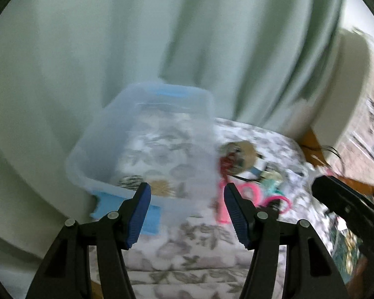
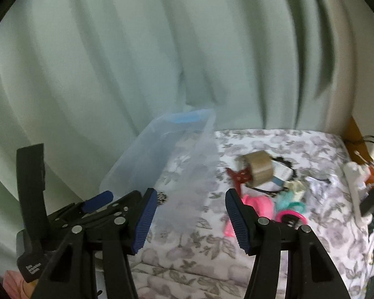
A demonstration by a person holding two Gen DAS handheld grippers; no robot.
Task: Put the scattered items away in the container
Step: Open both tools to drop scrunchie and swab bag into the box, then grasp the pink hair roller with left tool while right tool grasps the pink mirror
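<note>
A clear plastic container (image 1: 142,134) with blue latches stands on a floral cloth, also in the right wrist view (image 2: 147,154). Right of it lies a pile of items: a brown tape roll (image 2: 258,167), a red clip (image 2: 240,175), pink pieces (image 2: 258,203), a teal piece (image 2: 289,203), a pink ring (image 2: 290,216). The pile shows blurred in the left wrist view (image 1: 246,172). My left gripper (image 1: 187,211) is open and empty before the container's near wall. My right gripper (image 2: 189,214) is open and empty, between container and pile. Two small round items (image 1: 147,186) lie inside the container.
A pale green curtain (image 2: 162,49) hangs behind. The floral cloth (image 2: 187,254) covers the surface. A white power strip and cables (image 2: 356,186) lie at the right edge. A large white round object (image 1: 344,94) stands at the right. The other gripper shows at each view's side (image 2: 37,199).
</note>
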